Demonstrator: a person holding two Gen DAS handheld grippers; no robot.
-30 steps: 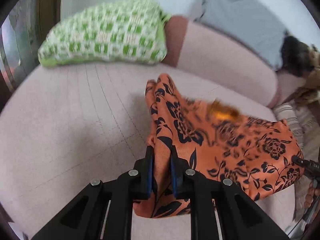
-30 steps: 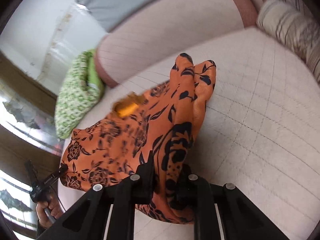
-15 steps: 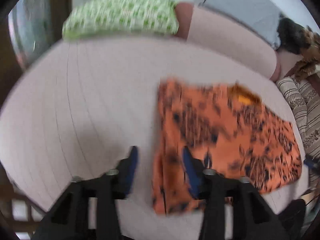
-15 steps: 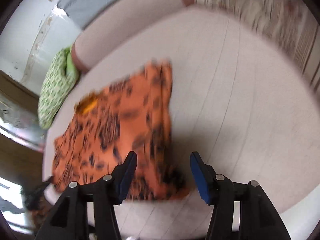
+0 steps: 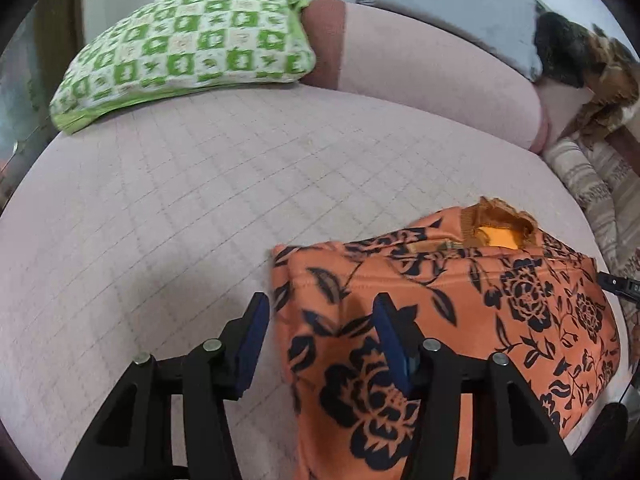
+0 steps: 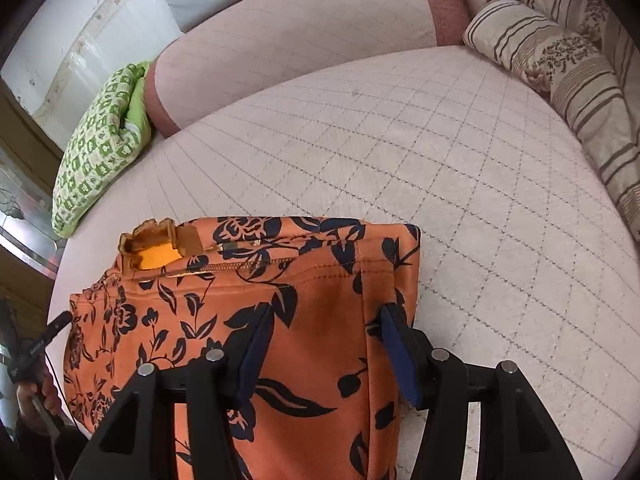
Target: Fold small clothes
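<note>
An orange garment with dark floral print [image 5: 500, 312] lies flat and folded on the pink quilted surface, its frilled collar with yellow lining [image 5: 496, 232] at the far edge. My left gripper [image 5: 320, 336] hovers over the garment's left edge. Its jaws are closing with that edge between them, and the pads do not press on the cloth. In the right wrist view the same garment [image 6: 200, 300] fills the lower left. My right gripper [image 6: 326, 340] stands open over its right edge, with the cloth under the gap and not pinched.
A green checked pillow [image 5: 188, 44] lies at the back left against the pink backrest [image 5: 420, 64]. Striped cushions [image 6: 560, 60] line the right side. Bare quilted surface [image 6: 440, 160] stretches beyond the garment. A hand [image 6: 36, 396] shows at the left edge of the right wrist view.
Both grippers were shut on the bunched, lifted garment. They have let go and opened, and the garment now lies flat on the surface. Both grippers have come lower.
</note>
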